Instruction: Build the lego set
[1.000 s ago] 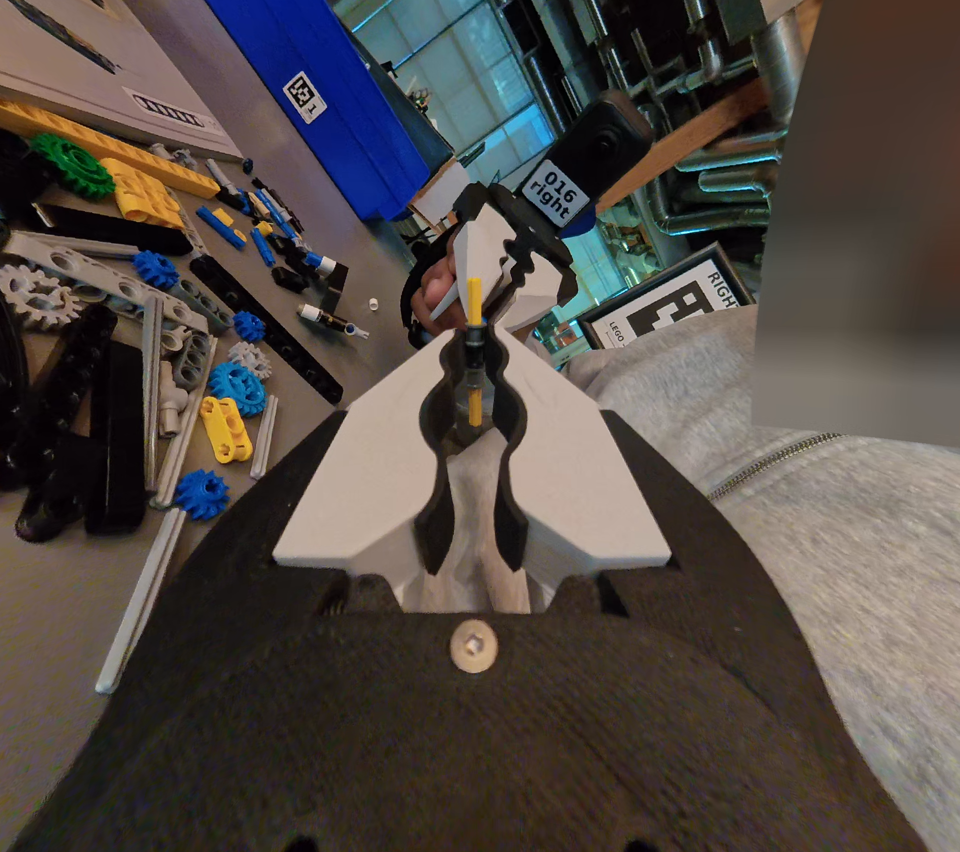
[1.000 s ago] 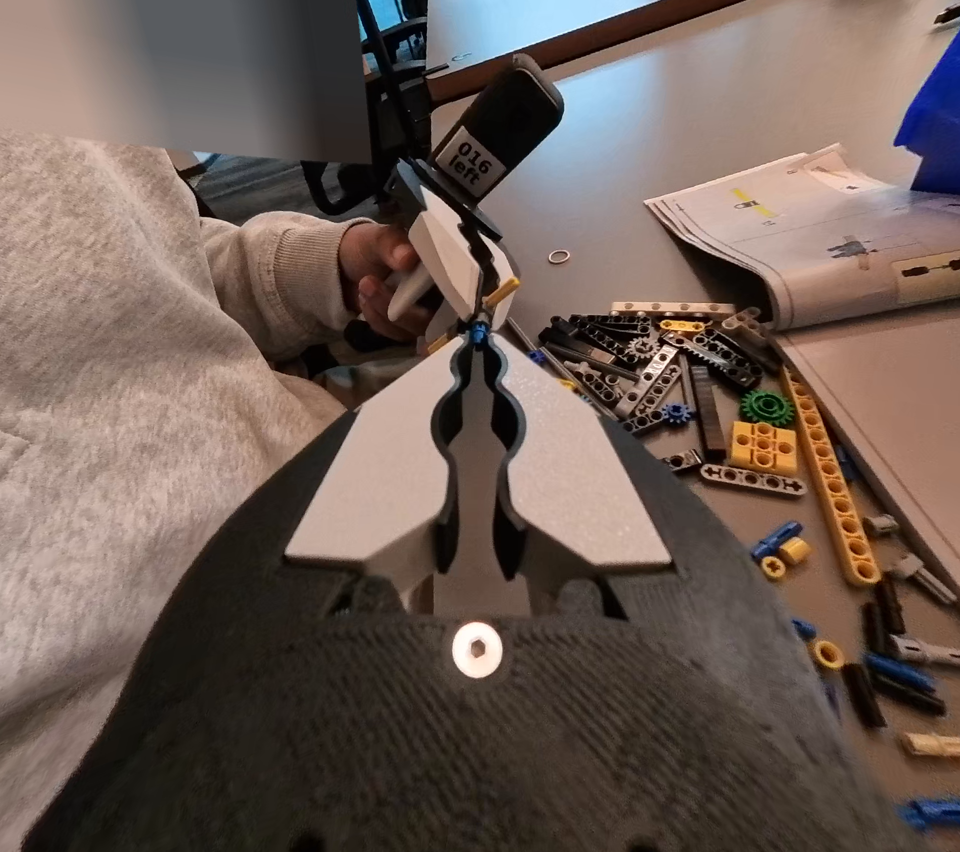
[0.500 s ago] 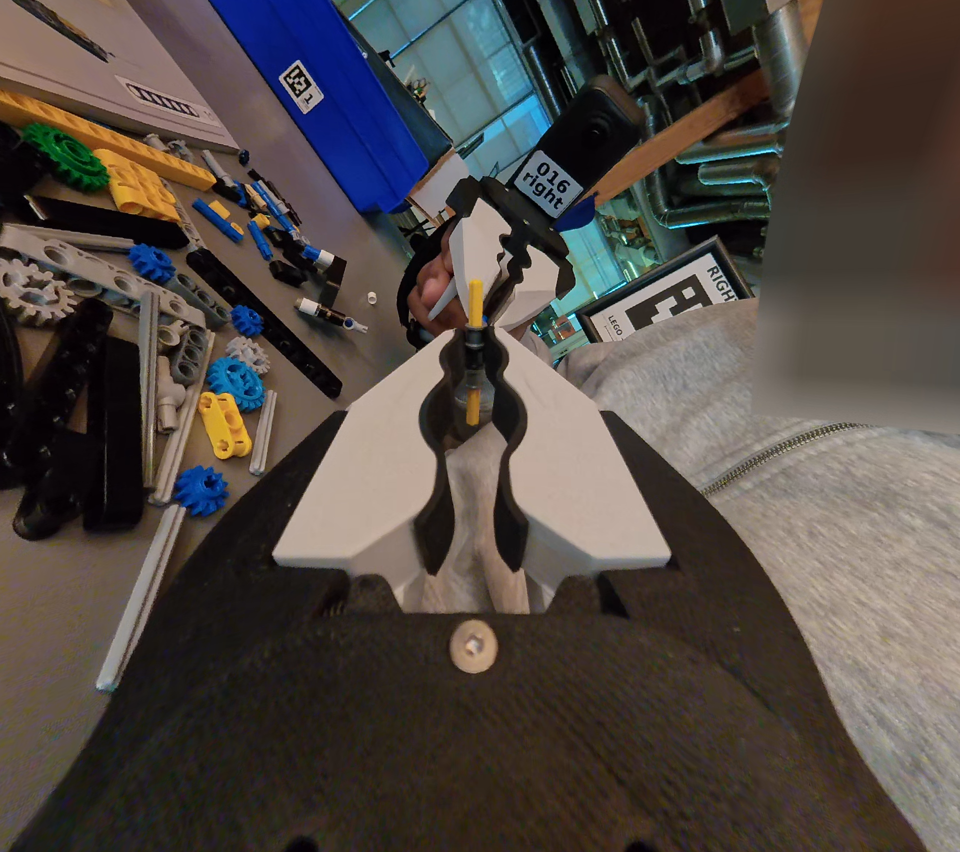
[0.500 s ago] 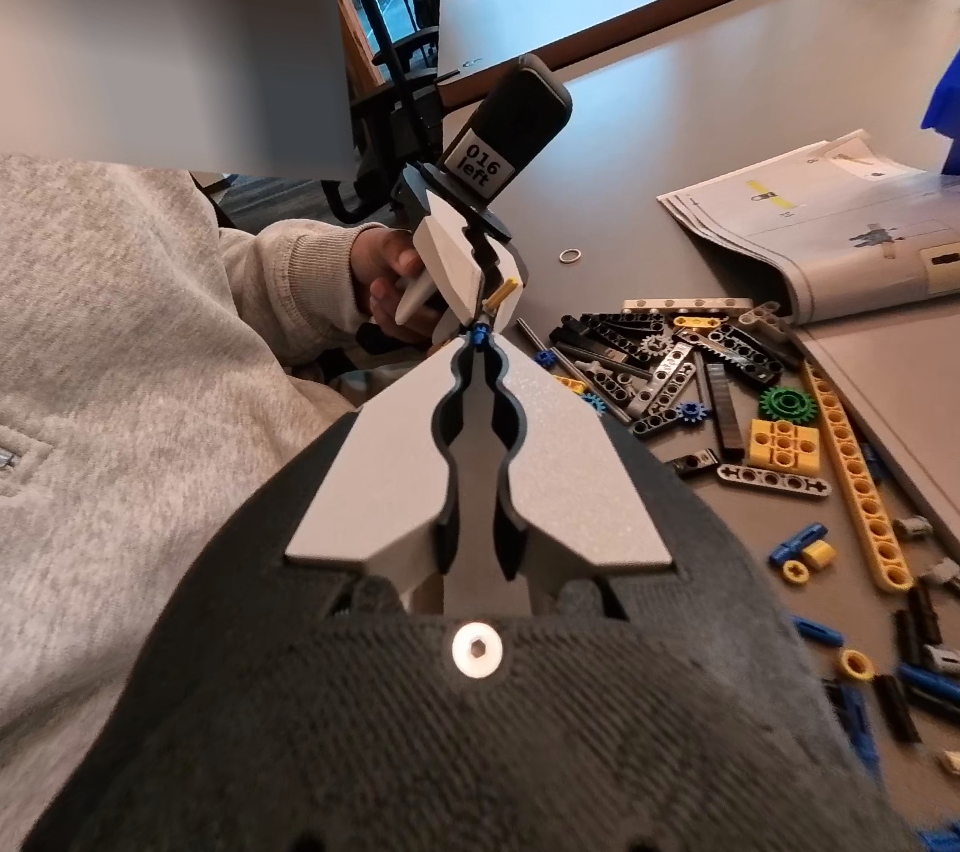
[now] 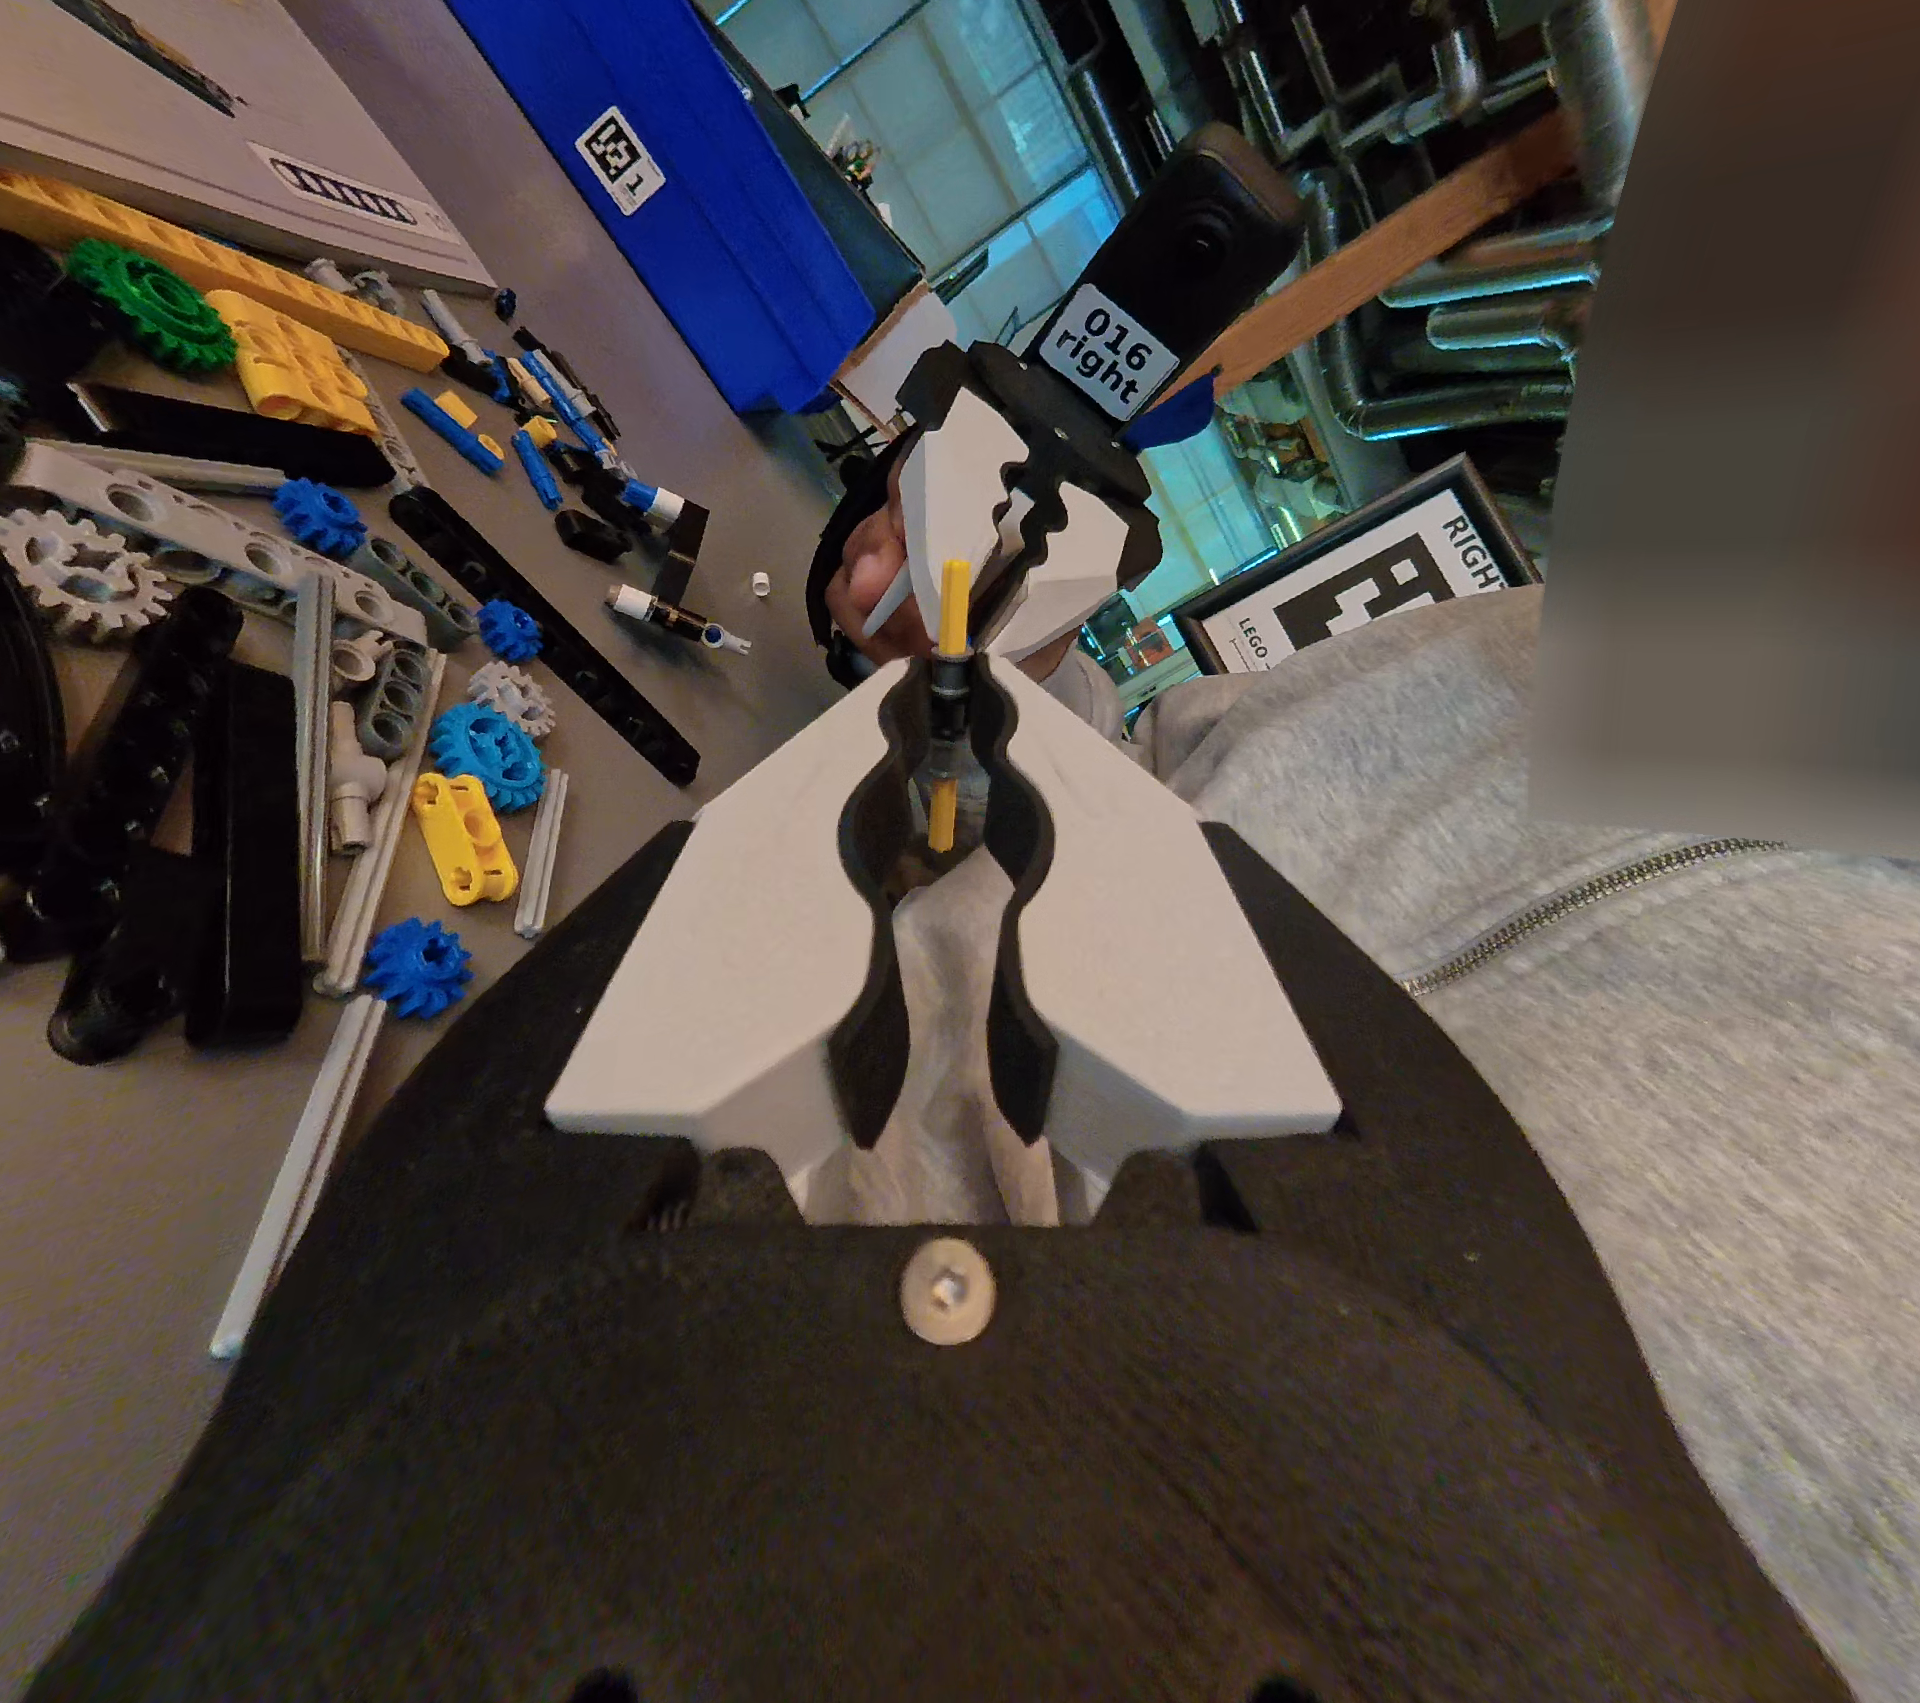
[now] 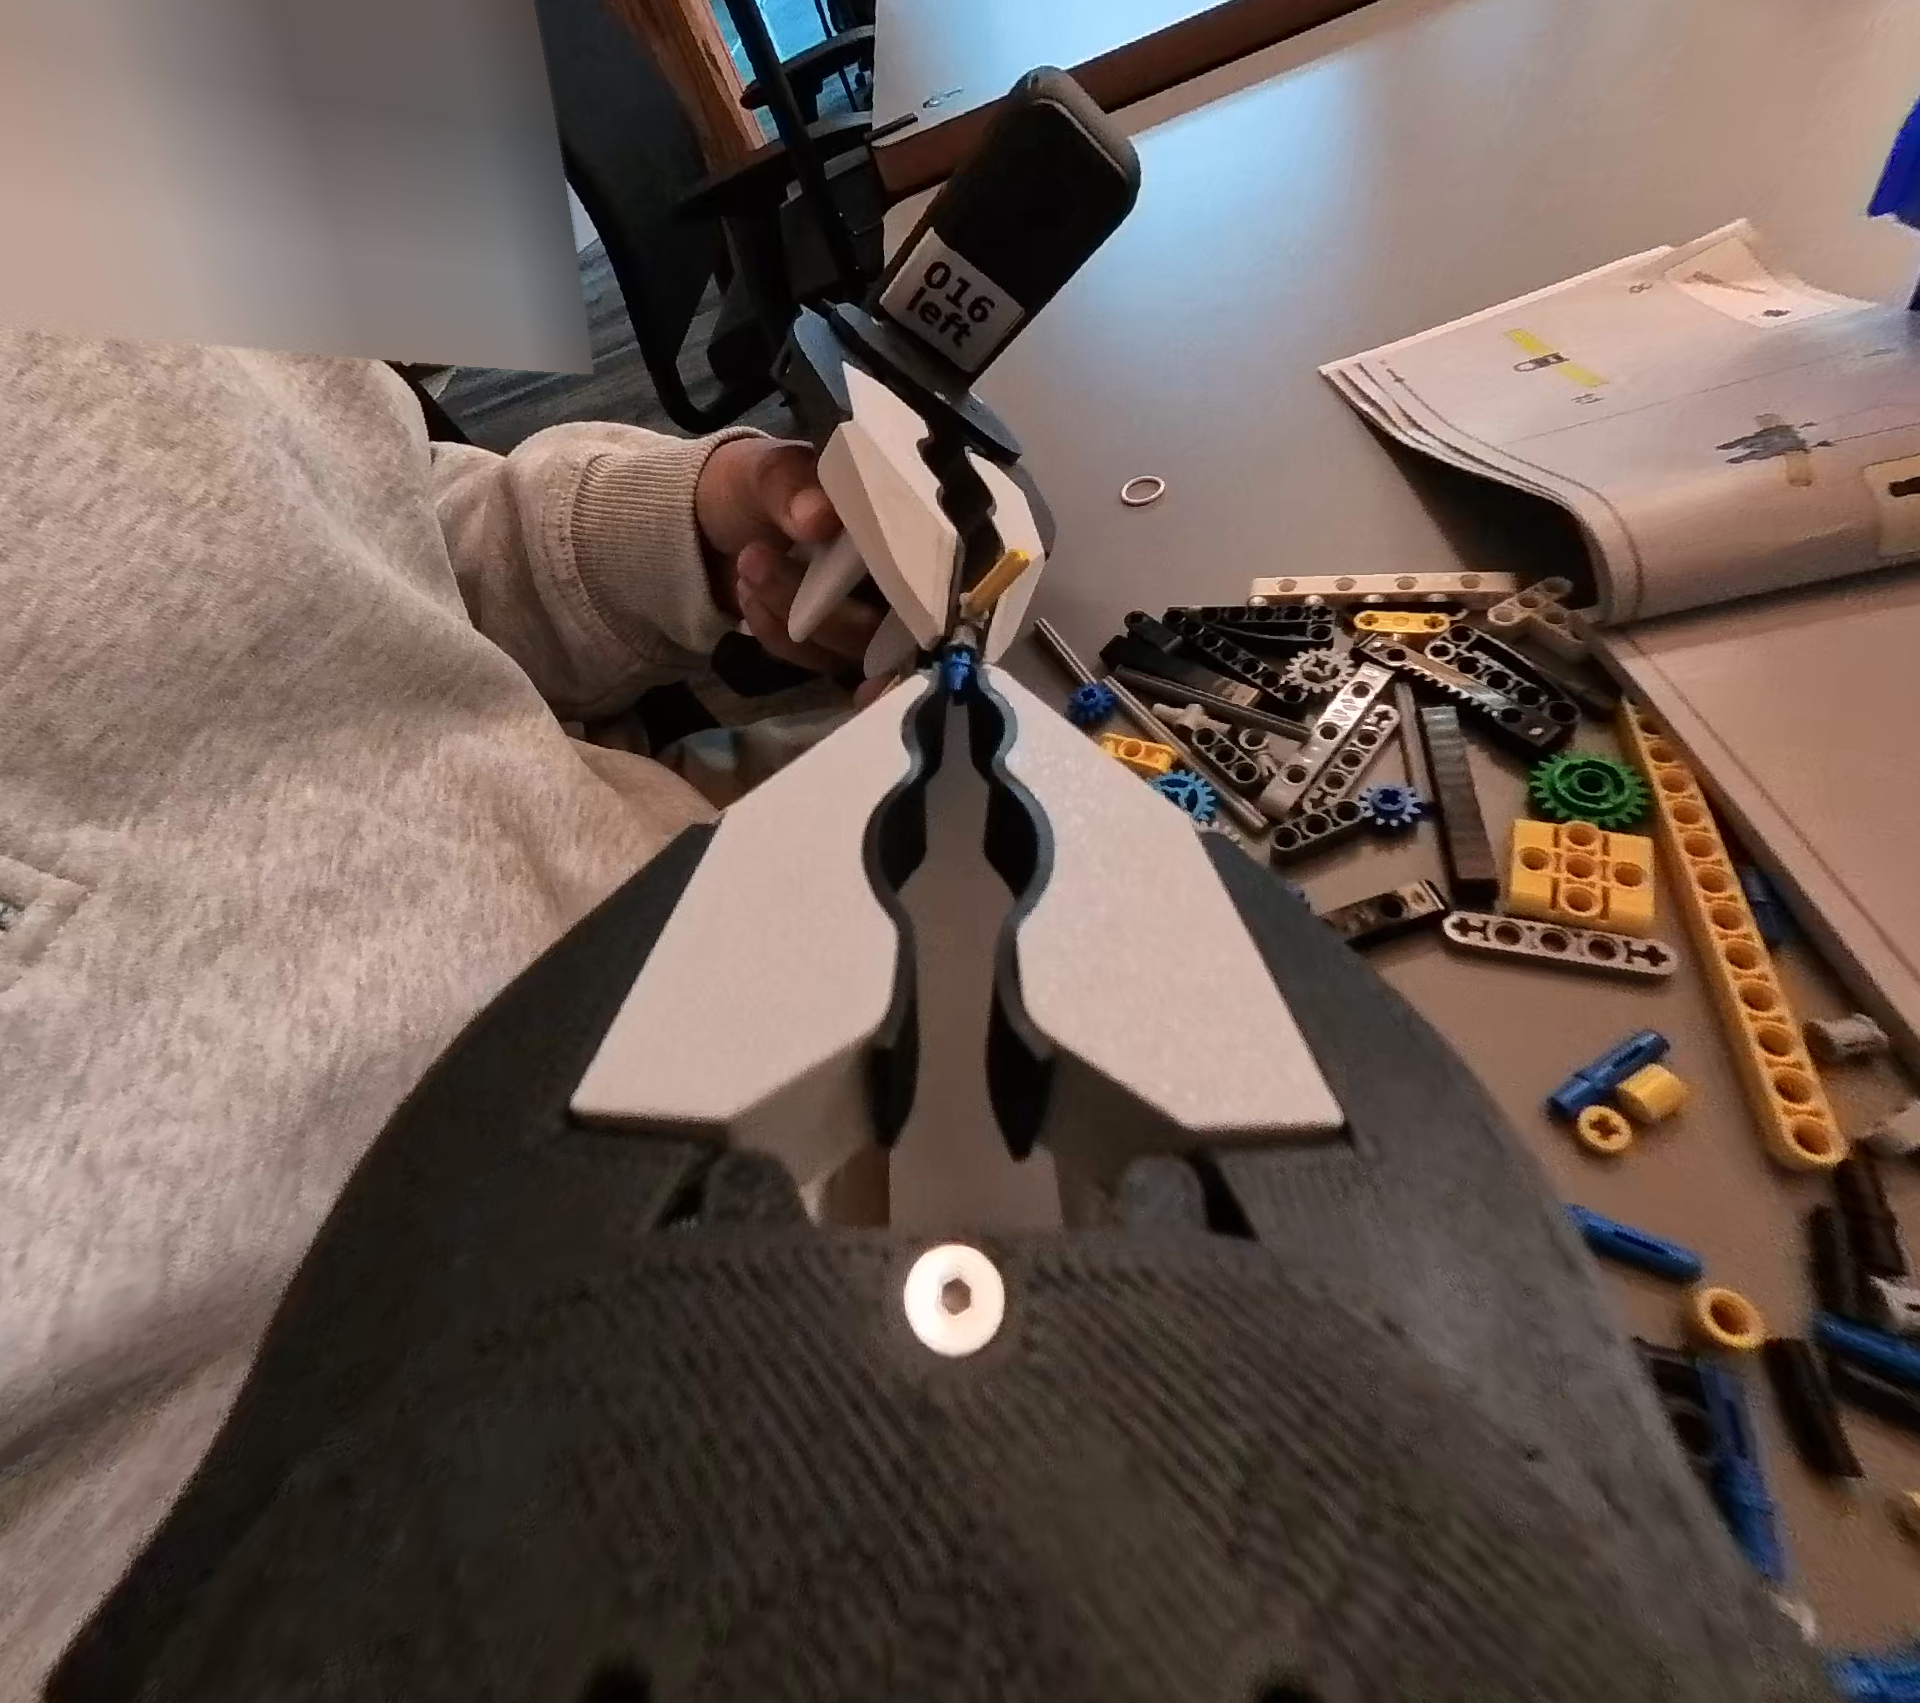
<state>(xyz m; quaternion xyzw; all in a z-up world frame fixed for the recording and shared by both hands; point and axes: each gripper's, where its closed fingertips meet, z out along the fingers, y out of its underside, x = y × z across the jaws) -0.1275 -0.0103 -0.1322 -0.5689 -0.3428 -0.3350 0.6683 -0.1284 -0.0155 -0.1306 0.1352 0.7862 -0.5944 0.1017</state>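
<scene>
My left gripper [image 5: 951,666] is shut on a thin yellow axle [image 5: 953,604] that carries a dark sleeve and sticks out both ways past the fingertips. My right gripper [image 6: 956,689] is shut on a small blue pin [image 6: 956,674]. The two grippers meet tip to tip in the air, over the person's lap beside the table. The blue pin touches the dark end of the axle assembly [image 6: 995,581]. The right gripper also shows in the left wrist view [image 5: 987,541], and the left gripper in the right wrist view [image 6: 935,573]. The join itself is too small to read.
Loose Lego pieces lie on the grey table [image 6: 1403,126]: black beams [image 5: 540,614], blue gears [image 5: 486,754], a green gear [image 6: 1590,789], a long yellow beam [image 6: 1725,957]. An instruction booklet [image 6: 1662,448] and a blue bin [image 5: 644,126] lie beyond. A grey sweatshirt [image 5: 1558,1082] is close by. My two grippers' fingertips are within a few centimetres of each other.
Both grippers stay shut and tip to tip. The pair has shifted slightly, so the table pieces sit a little differently in the right wrist view.
</scene>
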